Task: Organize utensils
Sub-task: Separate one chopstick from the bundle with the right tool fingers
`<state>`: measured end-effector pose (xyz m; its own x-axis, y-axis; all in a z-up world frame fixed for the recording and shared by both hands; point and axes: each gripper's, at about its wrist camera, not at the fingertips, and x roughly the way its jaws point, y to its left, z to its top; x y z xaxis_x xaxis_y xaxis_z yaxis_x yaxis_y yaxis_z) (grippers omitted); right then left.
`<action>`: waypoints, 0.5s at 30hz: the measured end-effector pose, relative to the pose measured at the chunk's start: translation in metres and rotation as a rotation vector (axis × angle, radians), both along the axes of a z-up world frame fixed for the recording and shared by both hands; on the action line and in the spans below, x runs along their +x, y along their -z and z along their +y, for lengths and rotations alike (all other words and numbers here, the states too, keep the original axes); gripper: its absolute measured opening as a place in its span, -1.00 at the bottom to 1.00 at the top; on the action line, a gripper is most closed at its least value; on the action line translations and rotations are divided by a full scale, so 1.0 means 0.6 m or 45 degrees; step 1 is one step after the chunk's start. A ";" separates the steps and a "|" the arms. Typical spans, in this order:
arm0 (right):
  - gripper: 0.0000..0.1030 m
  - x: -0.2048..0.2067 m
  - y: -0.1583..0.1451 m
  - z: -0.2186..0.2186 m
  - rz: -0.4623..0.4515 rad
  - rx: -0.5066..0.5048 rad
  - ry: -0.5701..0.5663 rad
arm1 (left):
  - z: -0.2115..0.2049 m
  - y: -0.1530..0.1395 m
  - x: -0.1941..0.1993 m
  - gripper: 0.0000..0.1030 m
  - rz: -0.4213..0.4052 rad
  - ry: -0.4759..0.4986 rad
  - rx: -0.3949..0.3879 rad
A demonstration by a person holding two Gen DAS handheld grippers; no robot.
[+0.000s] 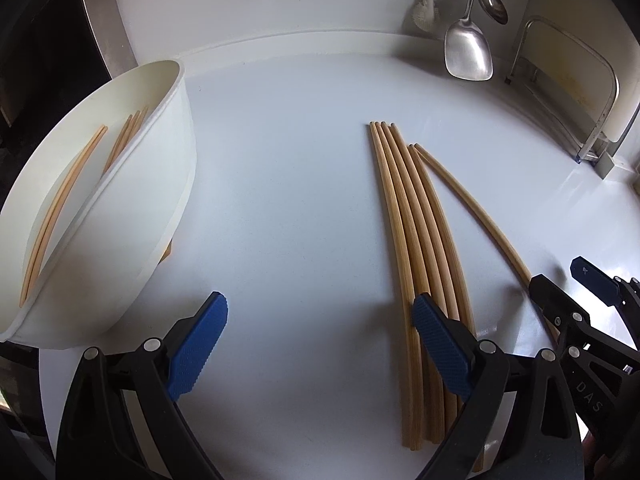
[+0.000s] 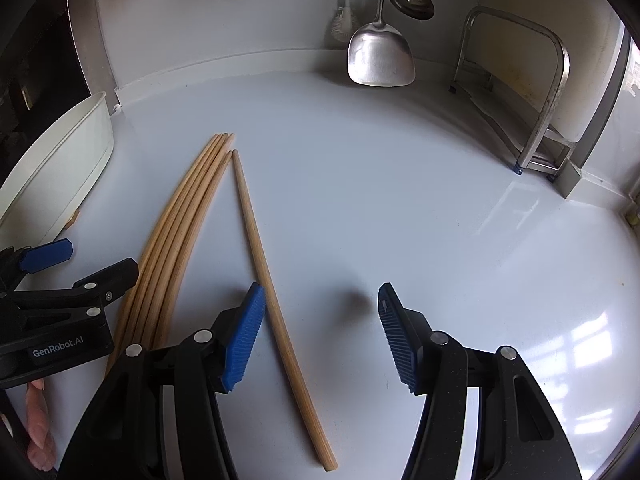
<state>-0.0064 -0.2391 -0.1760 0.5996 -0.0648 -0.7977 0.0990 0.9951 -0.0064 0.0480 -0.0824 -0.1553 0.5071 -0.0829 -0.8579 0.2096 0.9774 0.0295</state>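
1. Both claws hang over the white counter (image 1: 288, 200), angled down at a spread of wooden chopsticks.
2. The left claw (image 1: 320, 344) is released: its blue pads stand wide apart with bare counter between them, and its right-hand pad sits over the near part of the bundle of chopsticks (image 1: 412, 216), gripping nothing.
3. The right claw (image 2: 320, 336) is released too, with its jaws spread; the single chopstick (image 2: 272, 292) runs just inside its left pad, flat on the counter, not pinched.
4. That single chopstick lies just beside the bundle, tips near together at the far end and fanning apart toward the cameras.
5. Only the left wrist view looks into the white tray (image 1: 120, 208) at the left: more chopsticks (image 1: 60, 204) lie inside, in two compartments split by a divider.
6. The right wrist view catches only the tray's outer wall, so its contents are hidden there.
7. Only the right wrist view shows fingers (image 2: 38, 432) of a hand at the bottom left, under the left claw's body.
8. Writing: "GenRobot.AI" reads in white on the left claw's body in the right view; "DAS" shows on the right claw's body in the left view, the rest cut off.
9. At the back wall hang a metal spatula (image 2: 380, 56) and a ladle (image 2: 412, 0), with a metal rack (image 2: 552, 100) to the right.
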 end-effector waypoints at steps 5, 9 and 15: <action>0.10 0.002 0.000 -0.002 -0.005 0.001 -0.005 | 0.006 0.002 -0.001 0.81 0.005 -0.006 -0.021; 0.10 0.001 0.000 -0.001 -0.005 0.004 -0.008 | 0.003 0.005 0.000 0.83 0.013 -0.008 -0.017; 0.10 0.001 0.001 0.001 -0.009 0.002 -0.013 | 0.001 0.013 0.005 0.83 0.031 -0.033 -0.014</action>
